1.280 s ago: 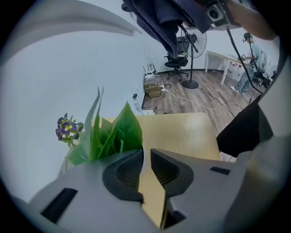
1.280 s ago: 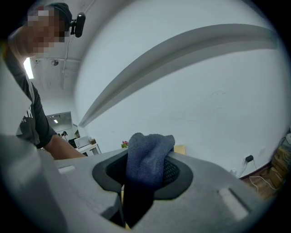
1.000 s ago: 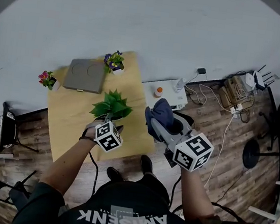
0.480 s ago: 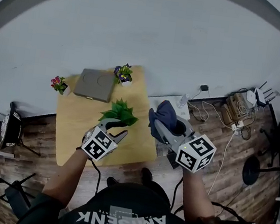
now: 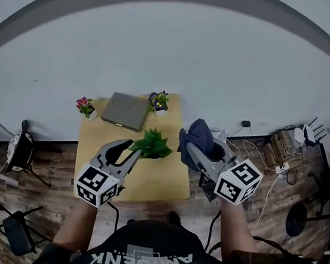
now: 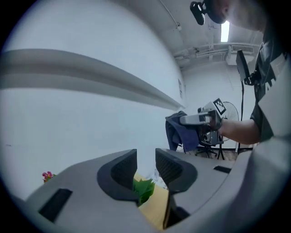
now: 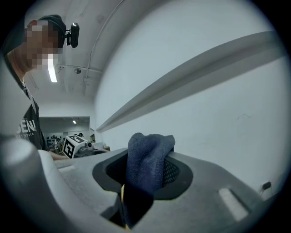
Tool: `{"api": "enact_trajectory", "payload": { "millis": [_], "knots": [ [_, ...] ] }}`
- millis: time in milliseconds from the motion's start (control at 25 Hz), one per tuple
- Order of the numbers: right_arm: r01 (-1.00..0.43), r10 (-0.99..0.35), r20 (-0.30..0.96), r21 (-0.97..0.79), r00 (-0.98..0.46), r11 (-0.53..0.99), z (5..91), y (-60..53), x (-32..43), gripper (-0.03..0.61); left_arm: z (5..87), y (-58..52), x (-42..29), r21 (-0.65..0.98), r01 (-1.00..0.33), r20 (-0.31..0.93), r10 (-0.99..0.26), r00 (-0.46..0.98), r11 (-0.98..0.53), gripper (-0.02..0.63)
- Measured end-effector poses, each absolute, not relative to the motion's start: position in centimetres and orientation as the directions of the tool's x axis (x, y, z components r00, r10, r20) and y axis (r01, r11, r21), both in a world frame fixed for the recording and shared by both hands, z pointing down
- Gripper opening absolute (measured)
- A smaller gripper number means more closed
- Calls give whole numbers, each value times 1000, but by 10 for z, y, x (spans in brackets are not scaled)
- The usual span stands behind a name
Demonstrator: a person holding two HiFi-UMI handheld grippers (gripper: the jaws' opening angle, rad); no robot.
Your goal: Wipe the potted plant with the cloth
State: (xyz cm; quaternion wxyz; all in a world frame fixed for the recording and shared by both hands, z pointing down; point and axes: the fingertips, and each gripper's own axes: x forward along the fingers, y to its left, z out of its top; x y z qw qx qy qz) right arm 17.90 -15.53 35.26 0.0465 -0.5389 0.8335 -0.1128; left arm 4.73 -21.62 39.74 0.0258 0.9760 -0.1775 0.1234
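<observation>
The green potted plant (image 5: 151,145) stands upright on the wooden table (image 5: 99,153), right of its middle. My left gripper (image 5: 128,149) hangs above the table just left of the plant, apart from it. Its jaws are open with nothing between them and have just been closing a little. In the left gripper view the plant's leaves (image 6: 143,189) show below the gap of the left gripper (image 6: 145,157). My right gripper (image 5: 194,149) is to the right of the plant, shut on a bunched dark blue cloth (image 5: 199,136). The cloth (image 7: 148,152) fills the right gripper (image 7: 145,172).
A grey board (image 5: 126,103) lies at the table's back. A pink flower pot (image 5: 85,107) and a purple flower pot (image 5: 159,101) flank it. Cables and a power strip (image 5: 284,144) lie on the floor at right, a dark chair (image 5: 20,151) at left. A white wall rises behind.
The left gripper has risen from the plant's base and swung to its left, level instead of pointing down. The right gripper has risen a little with the cloth. The plant has stayed put.
</observation>
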Motion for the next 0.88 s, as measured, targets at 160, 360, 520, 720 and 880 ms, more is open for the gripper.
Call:
{"api": "enact_trajectory", "payload": {
  "millis": [160,360,520,720,880],
  "knots": [
    [-873,-895,20,-232,-445,429,337,-157,165,129,354,-218,16,-1,-443,156,-438,885,-896,88],
    [-857,-875,6,-203,-484,473,325,-166,146,129,338,-236,-23,2,-574,106,-571,814,-819,9],
    [-857,-870,13,-181,-492,482,323,-170,140,129,327,-247,-52,139,-662,79,-658,749,-737,2],
    [-875,-879,49,-133,-475,466,325,-178,138,129,328,-257,-69,134,-721,102,-715,692,-679,2],
    [-879,-883,55,-148,-465,454,328,-181,140,129,330,-252,-67,128,-719,118,-709,695,-683,2]
  ]
}}
